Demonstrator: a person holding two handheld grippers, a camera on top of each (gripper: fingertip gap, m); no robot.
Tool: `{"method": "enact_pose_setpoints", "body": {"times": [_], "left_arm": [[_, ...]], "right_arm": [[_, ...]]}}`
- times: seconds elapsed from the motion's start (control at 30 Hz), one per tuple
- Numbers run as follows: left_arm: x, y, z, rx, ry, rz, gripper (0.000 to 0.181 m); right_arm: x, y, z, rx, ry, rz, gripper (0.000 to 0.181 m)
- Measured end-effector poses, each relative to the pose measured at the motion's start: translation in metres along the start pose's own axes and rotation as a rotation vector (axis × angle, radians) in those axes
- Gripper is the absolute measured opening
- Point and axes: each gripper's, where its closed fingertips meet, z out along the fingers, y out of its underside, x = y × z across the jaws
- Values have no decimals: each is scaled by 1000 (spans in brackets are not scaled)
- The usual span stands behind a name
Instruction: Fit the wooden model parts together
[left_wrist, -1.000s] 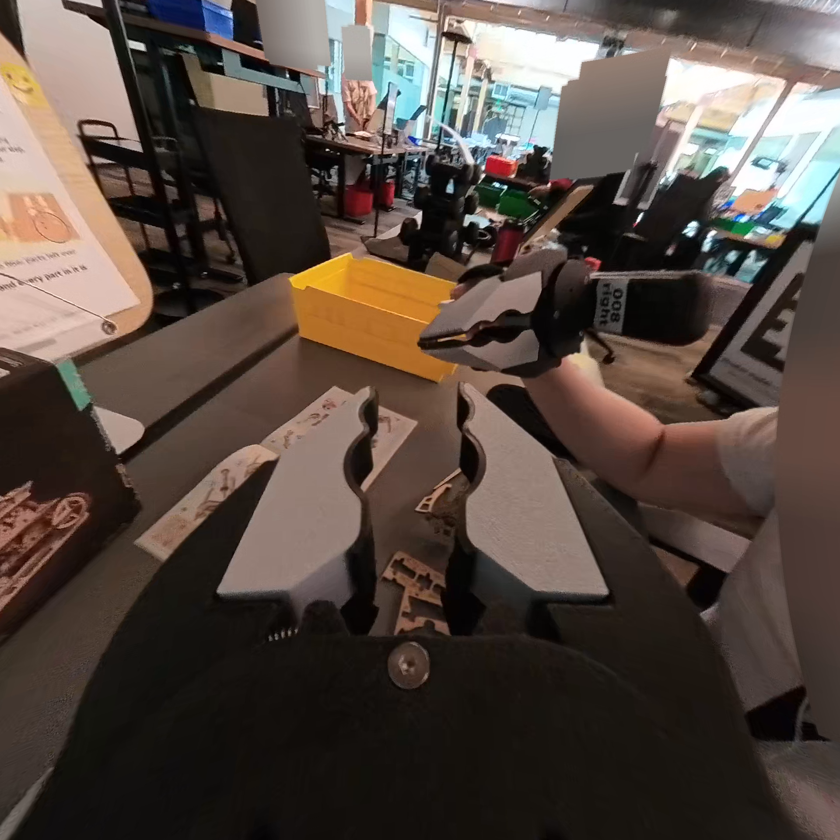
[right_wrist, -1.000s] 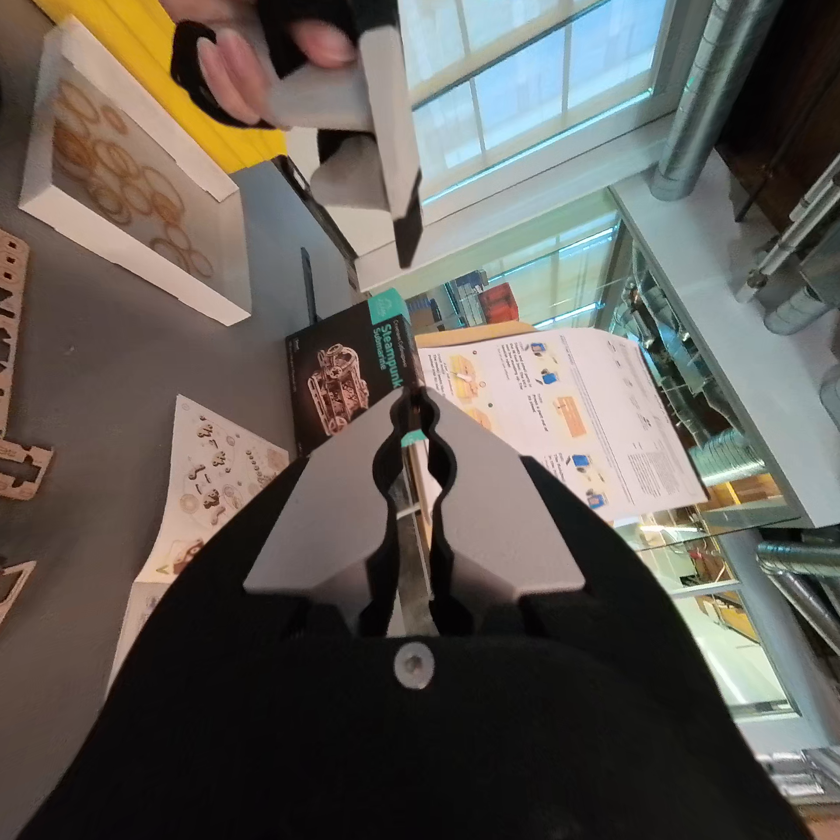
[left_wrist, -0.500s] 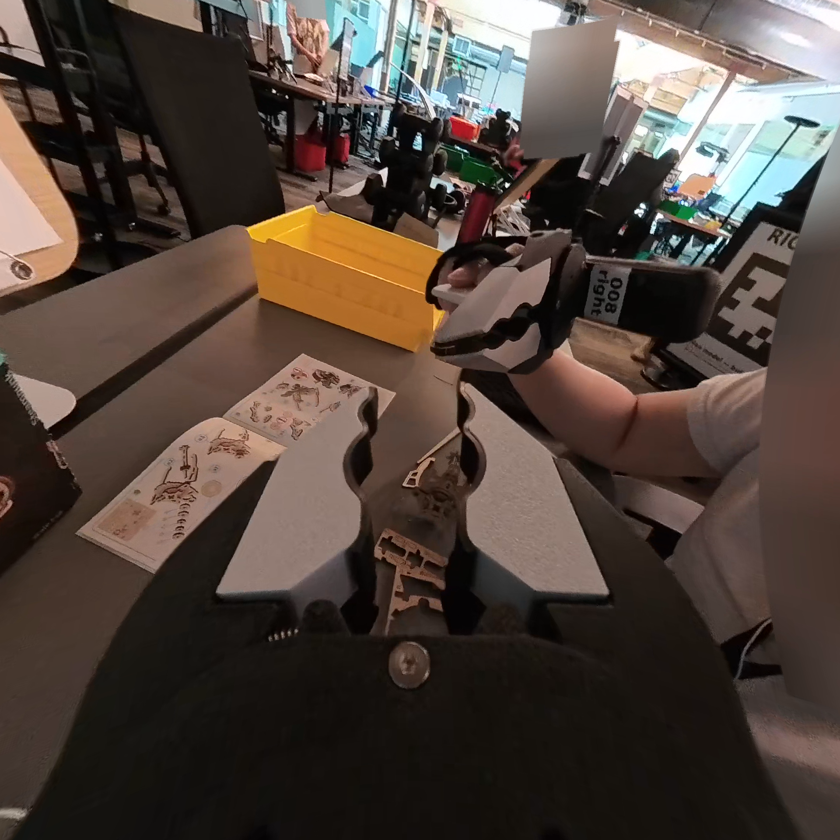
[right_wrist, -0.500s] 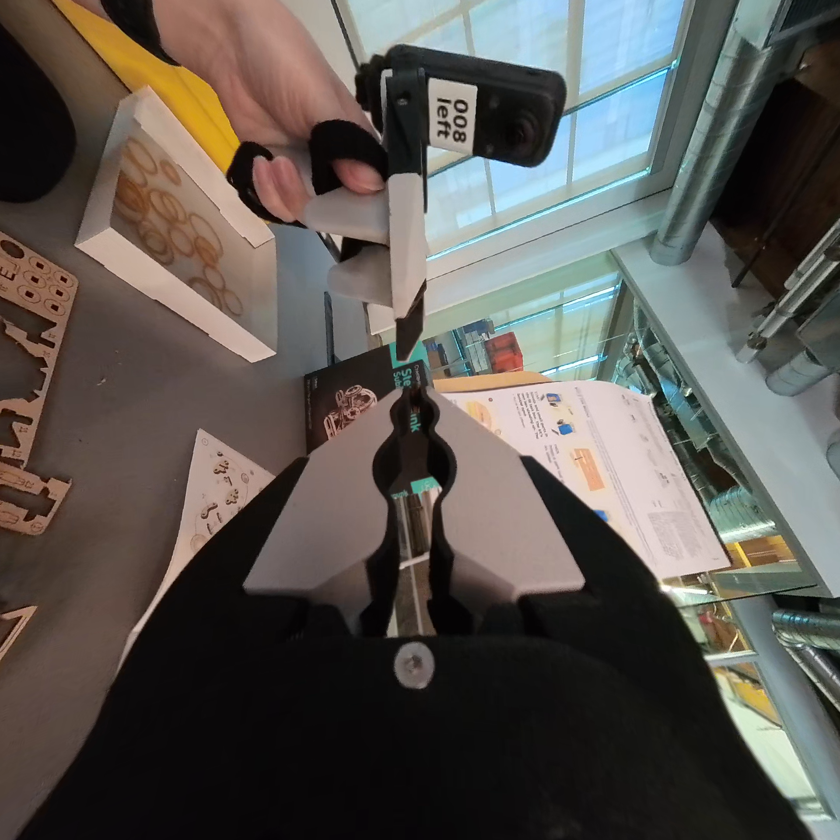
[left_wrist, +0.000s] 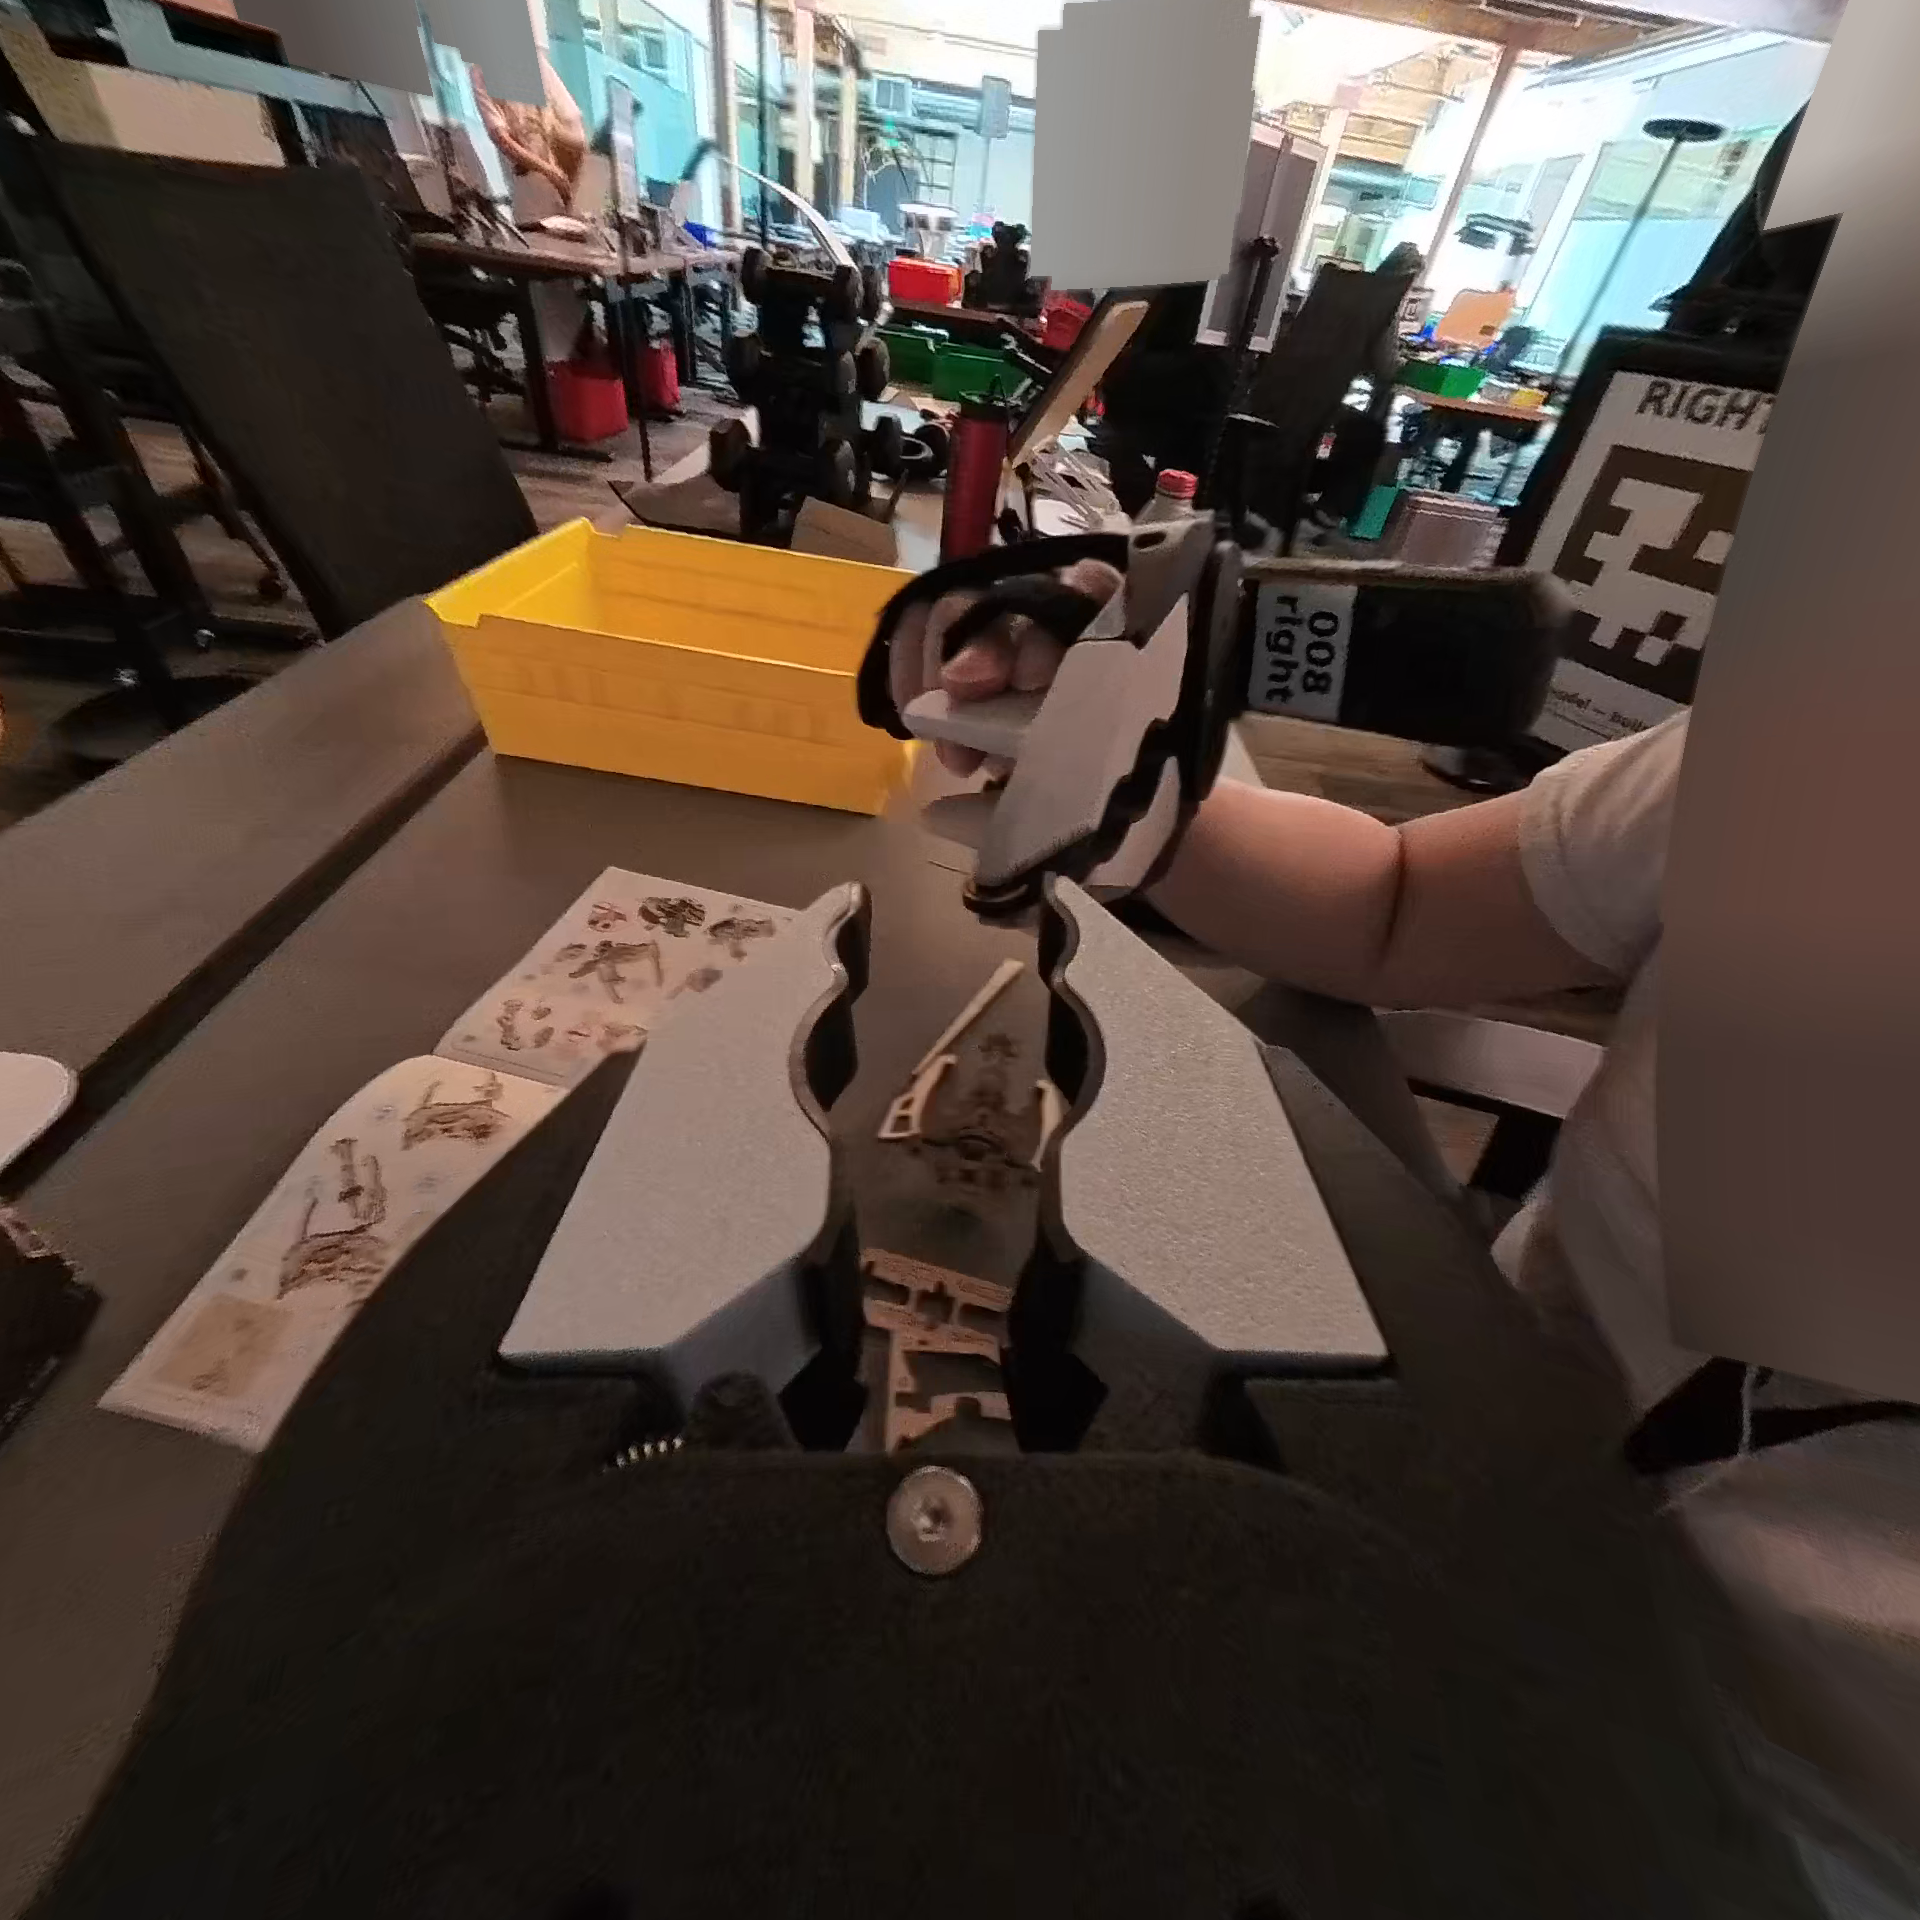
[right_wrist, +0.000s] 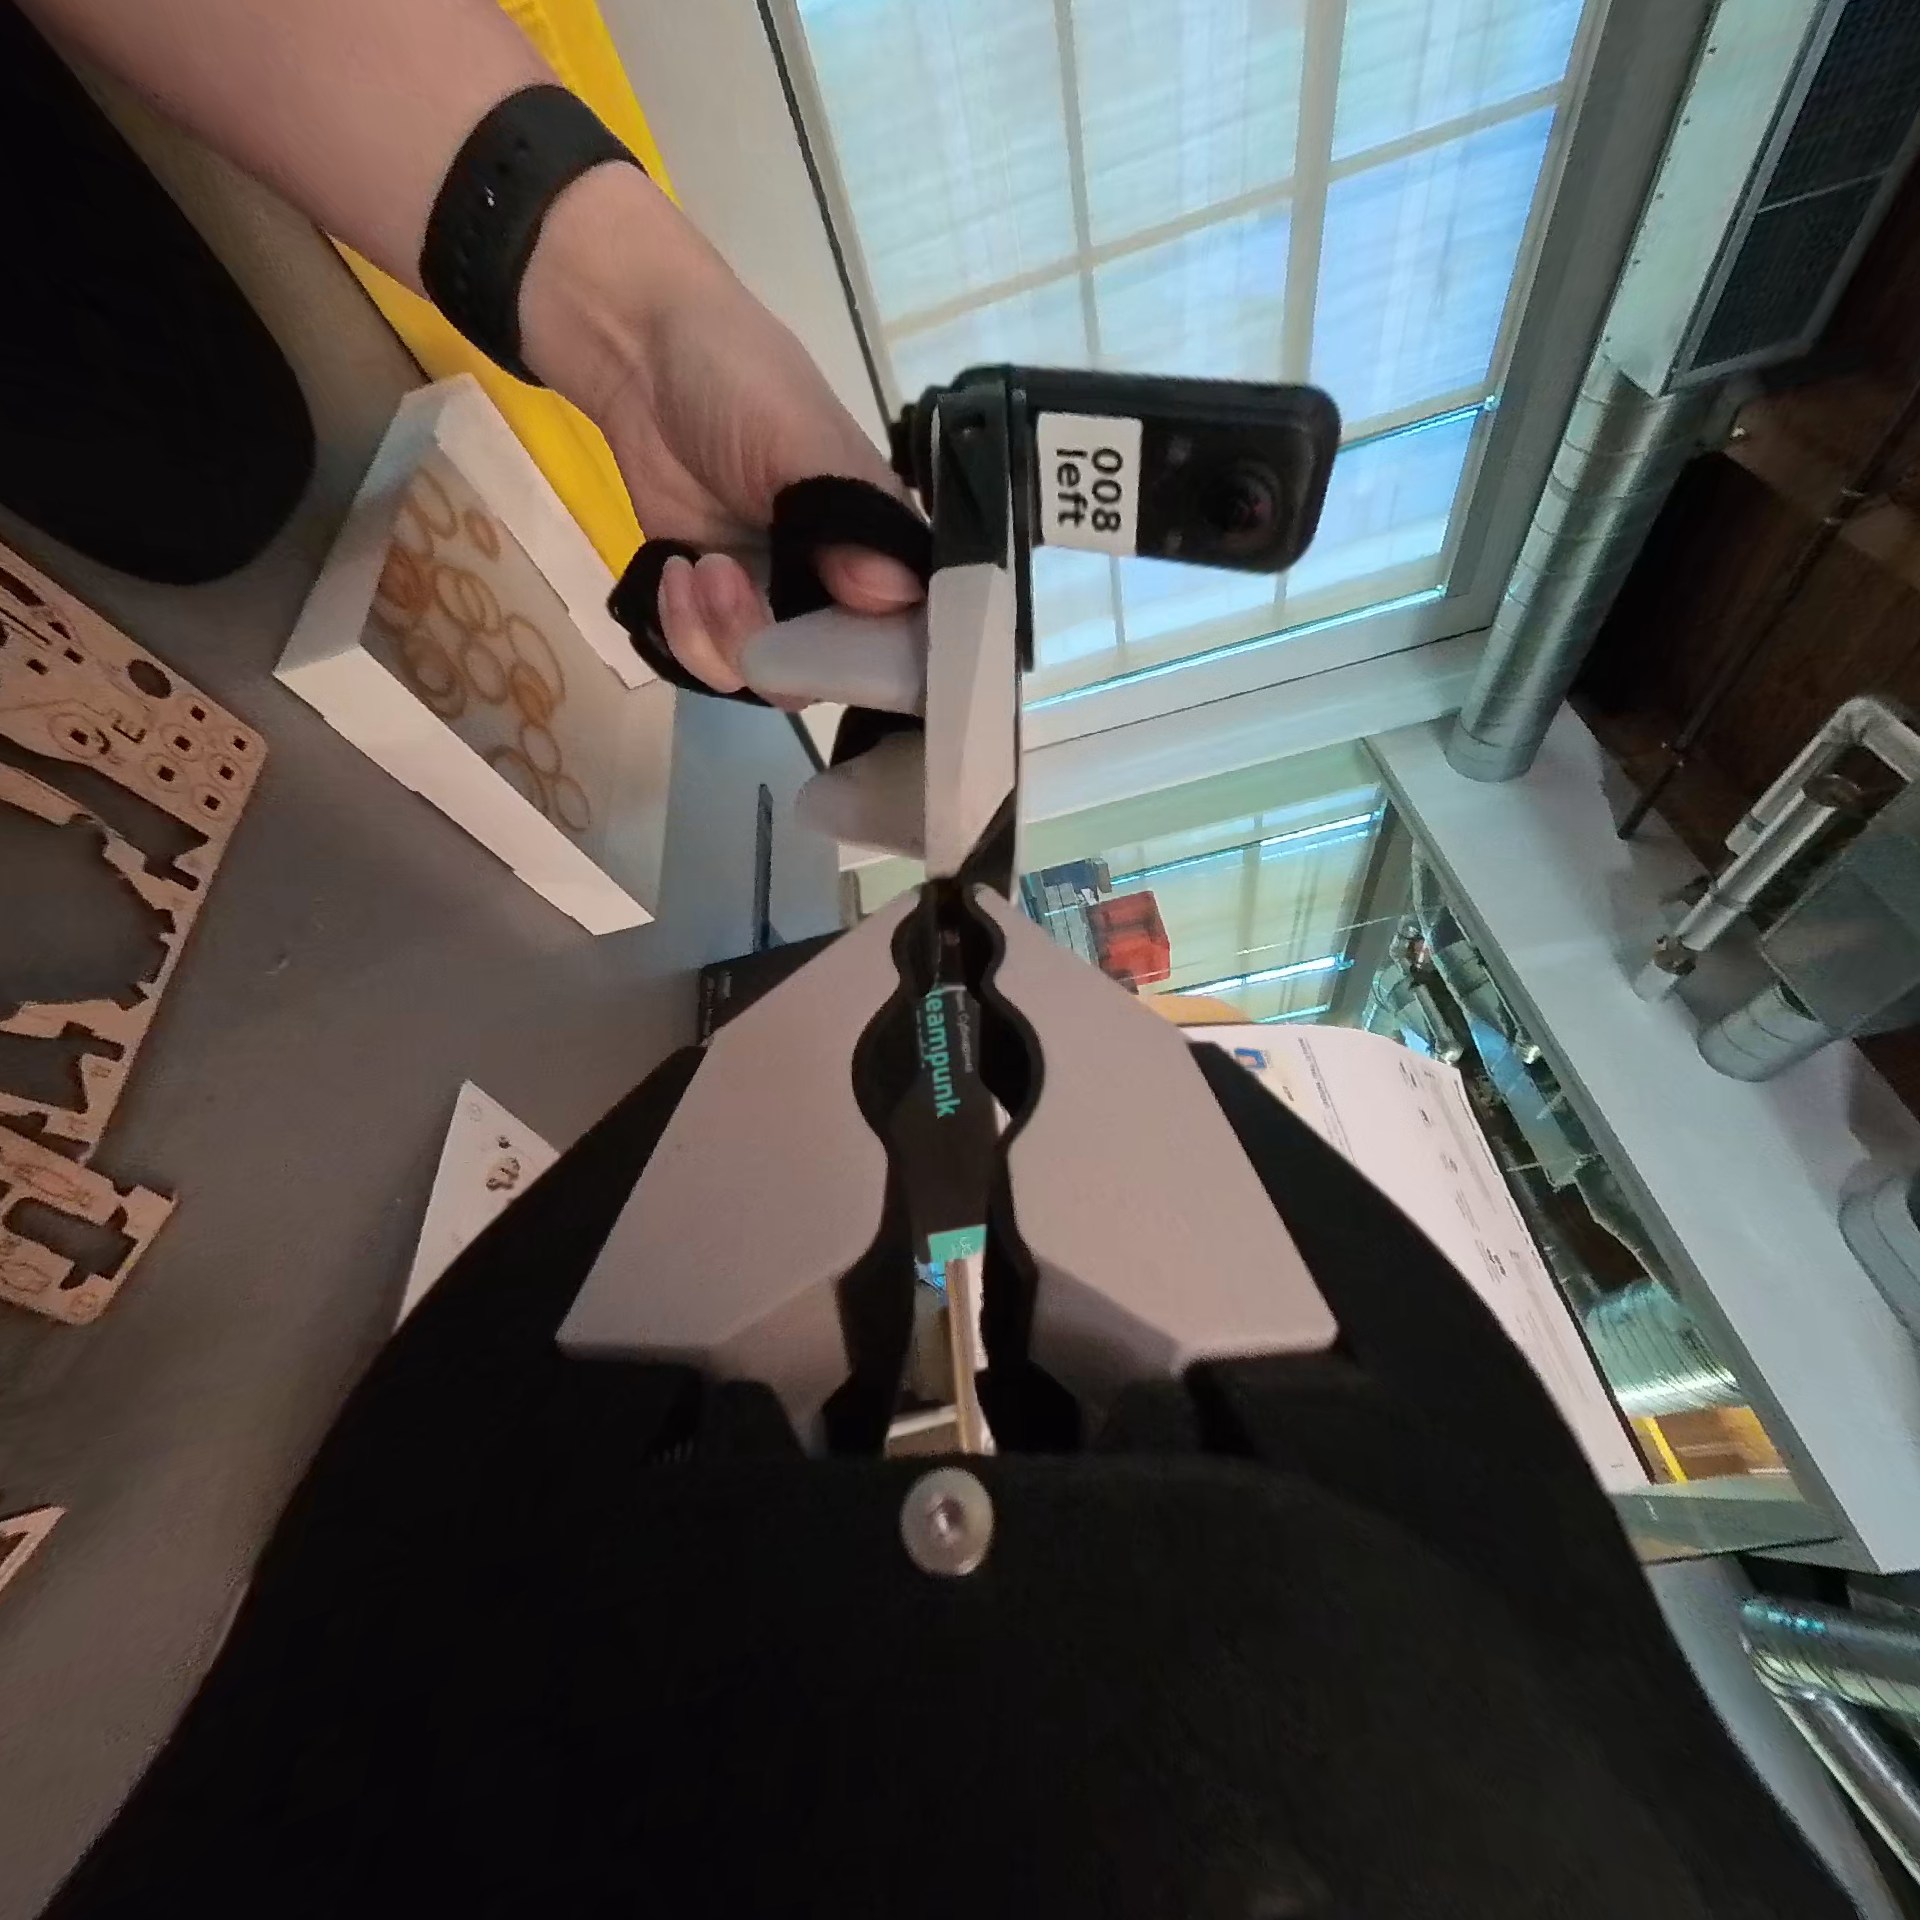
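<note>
Grey left gripper (left_wrist: 954, 914) spread; wavy-edged right gripper (right_wrist: 954, 902) perhaps closed.

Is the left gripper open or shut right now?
Open. In the left wrist view the left gripper shows a clear gap between its fingers, with wooden parts on the table visible through it.

Small piece (left_wrist: 995, 902) at right gripper (left_wrist: 1000, 896) tips too blurred to identify.
</note>
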Motion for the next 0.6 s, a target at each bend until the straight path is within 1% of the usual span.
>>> {"method": "enact_pose_setpoints", "body": {"times": [0.07, 0.17, 0.3, 0.47, 0.6], "left_arm": [[6, -2, 0, 15, 59, -43, 22], [17, -3, 0, 28, 139, -74, 13], [20, 2, 2, 2, 168, -82, 15], [24, -1, 2, 22, 188, -77, 14], [25, 0, 2, 21, 201, -84, 12]], "right_arm": [[2, -2, 0, 4, 7, 1, 1], [3, -8, -2, 40, -1, 31, 1], [2, -9, -1, 42, -6, 36, 1], [5, -13, -3, 73, -3, 74, 1], [4, -13, -3, 70, -6, 68, 1]]}}
